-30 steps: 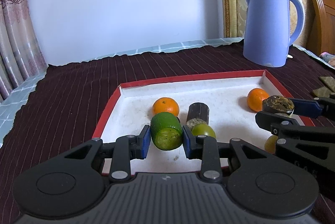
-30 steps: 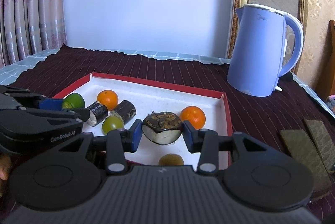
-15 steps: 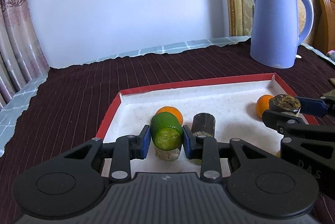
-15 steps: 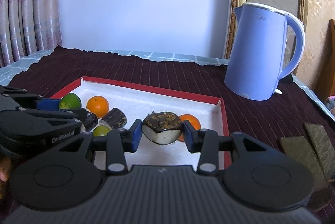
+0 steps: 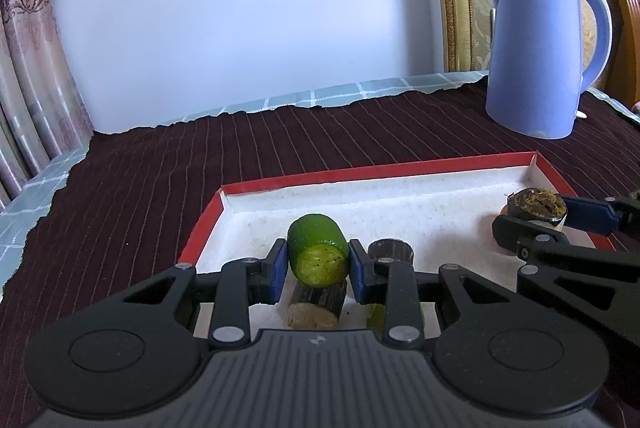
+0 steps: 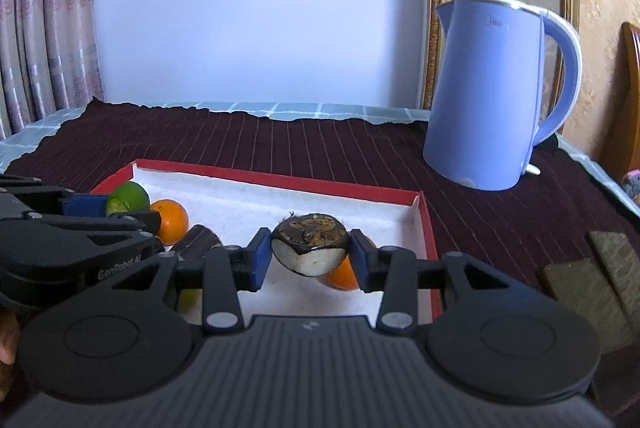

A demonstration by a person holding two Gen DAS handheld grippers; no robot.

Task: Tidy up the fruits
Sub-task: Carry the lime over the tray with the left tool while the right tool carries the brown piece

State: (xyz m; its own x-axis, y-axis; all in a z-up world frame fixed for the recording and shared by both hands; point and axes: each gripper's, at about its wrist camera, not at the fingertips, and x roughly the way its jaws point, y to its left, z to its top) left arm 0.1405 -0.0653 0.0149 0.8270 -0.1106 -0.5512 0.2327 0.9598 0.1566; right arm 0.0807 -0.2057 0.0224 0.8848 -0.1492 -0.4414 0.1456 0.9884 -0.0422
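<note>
My left gripper (image 5: 318,264) is shut on a green lime (image 5: 318,254), held above the white floor of the red-rimmed tray (image 5: 360,177). Under it lie two dark sugarcane pieces (image 5: 316,306) (image 5: 390,250). My right gripper (image 6: 309,255) is shut on a dark, half-peeled water chestnut (image 6: 309,246), over the tray's right side (image 6: 424,220). The right wrist view also shows the lime (image 6: 128,197) in the left gripper (image 6: 120,214), an orange (image 6: 172,221) beside it, a sugarcane piece (image 6: 198,237) and a second orange (image 6: 342,274) partly hidden behind the chestnut. The left wrist view shows the chestnut (image 5: 536,206) at far right.
A blue electric kettle (image 5: 544,52) (image 6: 492,92) stands on the dark striped tablecloth (image 5: 140,188) behind the tray's right corner. Two flat brown slabs (image 6: 592,268) lie to the right of the tray. A curtain hangs at the left, a wooden chair at the far right.
Both grippers have moved forward over the tray, each still holding its fruit. The oranges and green fruit have slid down behind the fingers, and the kettle looks nearer.
</note>
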